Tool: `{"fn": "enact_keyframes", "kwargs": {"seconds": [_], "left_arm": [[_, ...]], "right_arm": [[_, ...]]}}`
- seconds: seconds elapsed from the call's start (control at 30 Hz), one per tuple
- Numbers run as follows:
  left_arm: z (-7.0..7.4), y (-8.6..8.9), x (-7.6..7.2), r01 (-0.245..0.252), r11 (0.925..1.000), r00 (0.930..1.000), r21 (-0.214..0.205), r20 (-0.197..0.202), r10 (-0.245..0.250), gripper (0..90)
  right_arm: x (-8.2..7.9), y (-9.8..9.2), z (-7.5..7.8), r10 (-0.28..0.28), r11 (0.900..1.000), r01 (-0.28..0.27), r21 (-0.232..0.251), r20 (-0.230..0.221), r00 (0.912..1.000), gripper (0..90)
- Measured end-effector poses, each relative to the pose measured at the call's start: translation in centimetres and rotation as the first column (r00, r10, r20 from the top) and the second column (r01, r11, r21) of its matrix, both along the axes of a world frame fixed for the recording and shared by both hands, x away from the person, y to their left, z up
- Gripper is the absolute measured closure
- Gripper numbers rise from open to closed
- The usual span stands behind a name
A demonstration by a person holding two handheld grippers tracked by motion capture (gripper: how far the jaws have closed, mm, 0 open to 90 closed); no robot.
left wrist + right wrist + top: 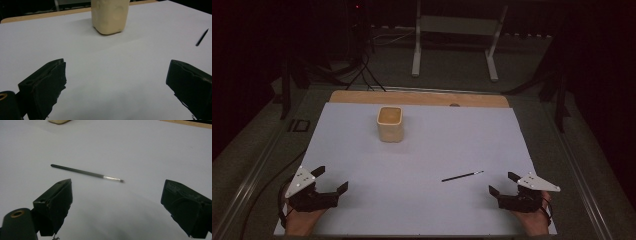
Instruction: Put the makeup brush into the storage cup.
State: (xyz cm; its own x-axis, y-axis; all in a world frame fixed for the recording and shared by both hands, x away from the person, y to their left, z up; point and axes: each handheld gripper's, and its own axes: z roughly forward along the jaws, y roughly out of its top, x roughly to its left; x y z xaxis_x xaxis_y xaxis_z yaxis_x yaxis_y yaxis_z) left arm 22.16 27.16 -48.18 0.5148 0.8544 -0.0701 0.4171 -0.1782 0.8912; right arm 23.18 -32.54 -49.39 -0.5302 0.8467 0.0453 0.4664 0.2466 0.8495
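I had both grippers low at the near edge of the white sheet (422,150), well apart, one at each corner. The left gripper (332,181) sat at my near left with its jaws spread wide and nothing between them; in the left gripper view only bare sheet lay between the two black jaws. The right gripper (502,184) sat at my near right, jaws likewise wide apart and empty. Just ahead of it, and a little toward the middle, the brush (462,176) lay flat on the sheet, touched by neither gripper. In the right gripper view it lay crosswise beyond the jaws, dark handle to the left, silver ferrule and tip to the right. Farther back, left of centre, the cup (390,123) stood upright on the sheet, cream-coloured and open at the top, well apart from the brush. Beyond it the wooden table (422,98) edge showed past the sheet.
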Motion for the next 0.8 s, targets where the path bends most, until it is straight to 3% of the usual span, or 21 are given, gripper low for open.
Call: {"fn": "enact_keyframes", "kwargs": {"seconds": [0.8], "left_arm": [[0.02,-0.52,0.11,0.007,1.0,1.0,0.001,0.0,-0.007,3.9]], "right_arm": [[0.01,-0.02,-0.03,0.009,0.9999,-0.009,0.008,-0.011,0.9999,10.4]]}}
